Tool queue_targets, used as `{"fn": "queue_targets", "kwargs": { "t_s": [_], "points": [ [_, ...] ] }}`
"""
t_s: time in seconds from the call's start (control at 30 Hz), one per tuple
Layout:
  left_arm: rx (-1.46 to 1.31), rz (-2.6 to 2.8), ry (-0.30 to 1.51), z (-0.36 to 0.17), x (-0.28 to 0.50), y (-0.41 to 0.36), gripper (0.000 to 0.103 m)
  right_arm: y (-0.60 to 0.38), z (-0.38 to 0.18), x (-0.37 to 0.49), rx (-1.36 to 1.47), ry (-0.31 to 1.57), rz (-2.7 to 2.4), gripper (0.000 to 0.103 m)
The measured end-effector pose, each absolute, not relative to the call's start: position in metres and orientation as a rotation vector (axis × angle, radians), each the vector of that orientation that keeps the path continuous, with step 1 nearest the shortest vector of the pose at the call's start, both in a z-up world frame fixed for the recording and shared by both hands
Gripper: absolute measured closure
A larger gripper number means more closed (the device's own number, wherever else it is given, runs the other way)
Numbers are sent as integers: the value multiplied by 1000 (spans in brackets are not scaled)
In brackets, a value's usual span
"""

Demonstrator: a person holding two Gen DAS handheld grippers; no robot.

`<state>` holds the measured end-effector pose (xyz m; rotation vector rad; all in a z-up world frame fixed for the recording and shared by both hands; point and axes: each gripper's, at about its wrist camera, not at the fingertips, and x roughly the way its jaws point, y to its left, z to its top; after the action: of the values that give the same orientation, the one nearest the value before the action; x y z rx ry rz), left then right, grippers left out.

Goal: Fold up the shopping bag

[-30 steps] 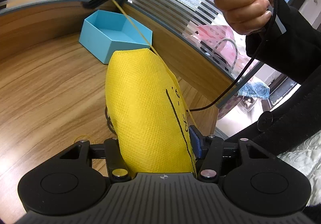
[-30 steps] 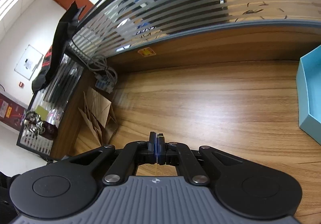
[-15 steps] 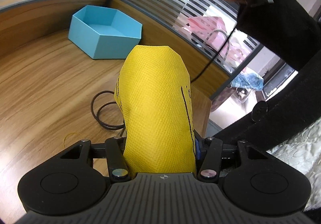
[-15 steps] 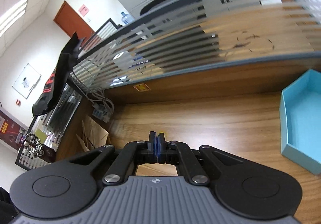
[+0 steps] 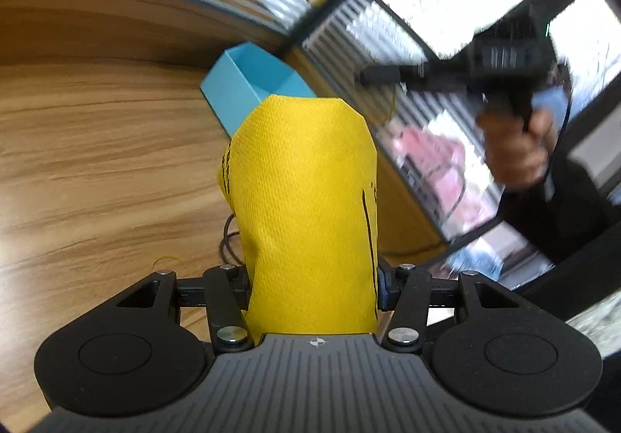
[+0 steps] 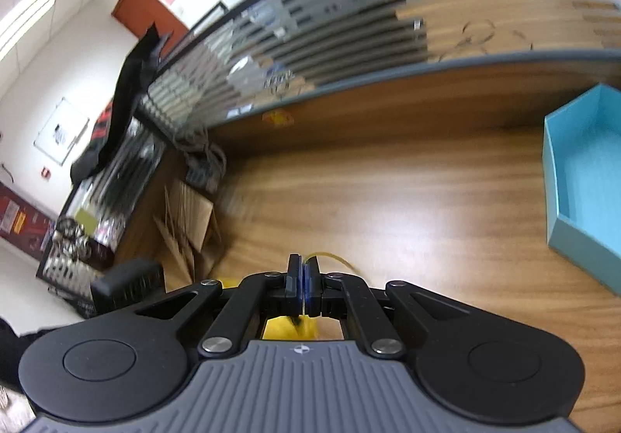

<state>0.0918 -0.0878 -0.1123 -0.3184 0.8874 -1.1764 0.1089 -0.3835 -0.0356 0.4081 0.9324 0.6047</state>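
Mostly folded: yellow bag (image 5: 306, 200) bundled, clamped in left gripper (image 5: 310, 285); right gripper (image 6: 302, 287) pinches rubber band (image 6: 333, 258), binding left.

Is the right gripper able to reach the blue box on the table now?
Probably yes. The right gripper is shut, apparently on a yellow rubber band, and bare wooden table lies between it and the blue box.
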Motion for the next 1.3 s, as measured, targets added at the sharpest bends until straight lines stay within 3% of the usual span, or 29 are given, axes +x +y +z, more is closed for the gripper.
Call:
{"fn": "queue_targets", "kwargs": {
  "t_s": [0.3,0.73,1.3],
  "points": [
    [-377,-1135,884,-114,98,-83,49,-368,-44,92,367,973,684,102],
    [-730,-1103,923,-134,113,-51,46,-328,-40,73,374,997,870,101],
    [-797,-1200,931,-141,117,-54,37,-323,-37,85,547,980,865,101]
  ]
}}
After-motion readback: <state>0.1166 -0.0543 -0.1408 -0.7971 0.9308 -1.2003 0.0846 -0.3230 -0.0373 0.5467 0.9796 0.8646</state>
